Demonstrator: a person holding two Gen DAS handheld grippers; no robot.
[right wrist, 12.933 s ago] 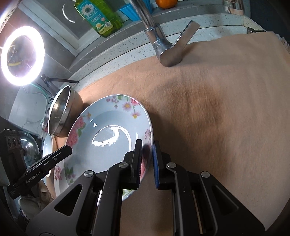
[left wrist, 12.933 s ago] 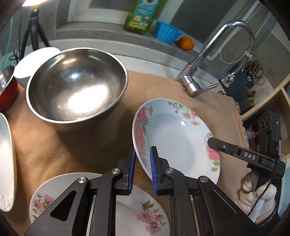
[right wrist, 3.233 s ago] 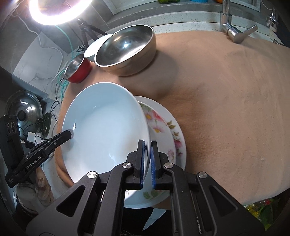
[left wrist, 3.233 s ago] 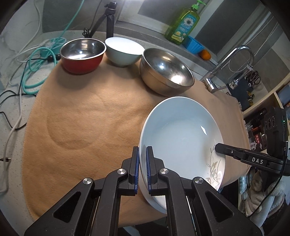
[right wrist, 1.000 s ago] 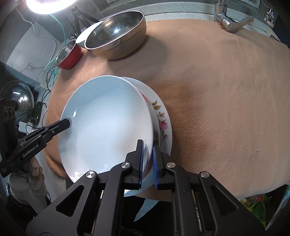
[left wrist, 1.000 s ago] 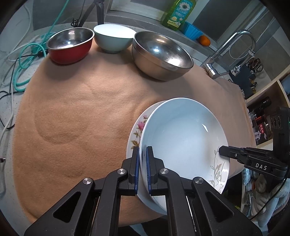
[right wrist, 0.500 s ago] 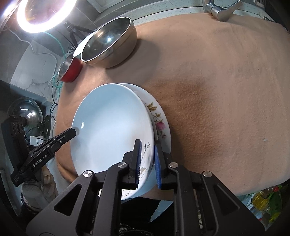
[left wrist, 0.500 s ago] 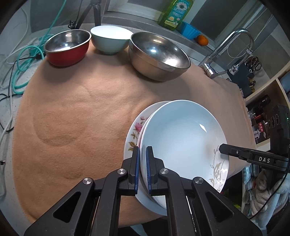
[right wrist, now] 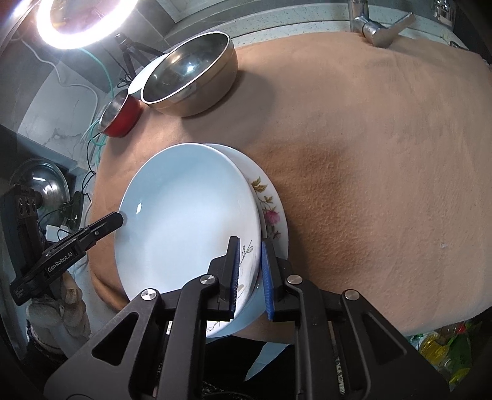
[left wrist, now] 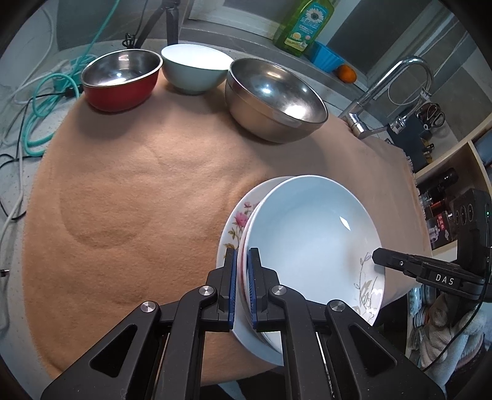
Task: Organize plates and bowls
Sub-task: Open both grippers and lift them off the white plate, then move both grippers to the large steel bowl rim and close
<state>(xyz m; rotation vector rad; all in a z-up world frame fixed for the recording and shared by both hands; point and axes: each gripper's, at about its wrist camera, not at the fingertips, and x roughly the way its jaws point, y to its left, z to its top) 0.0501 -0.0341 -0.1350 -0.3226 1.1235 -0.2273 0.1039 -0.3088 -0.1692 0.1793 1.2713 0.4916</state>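
A white deep plate with a grey leaf print rests on a stack of floral plates at the near edge of the tan cloth. My left gripper is shut on the white plate's left rim. My right gripper straddles the plate's right rim with its jaws parted, so it is open. Each gripper shows in the other's view. A large steel bowl, a pale blue bowl and a red bowl stand in a row at the back.
A tan cloth covers the counter. A tap stands at the back right. Cables lie off the left edge. A soap bottle, a blue cup and an orange sit on the ledge. A ring light glares.
The white plate was carried over and lowered onto the floral stack. In the last half second my right gripper's jaws have parted off its rim. My left gripper still grips it.
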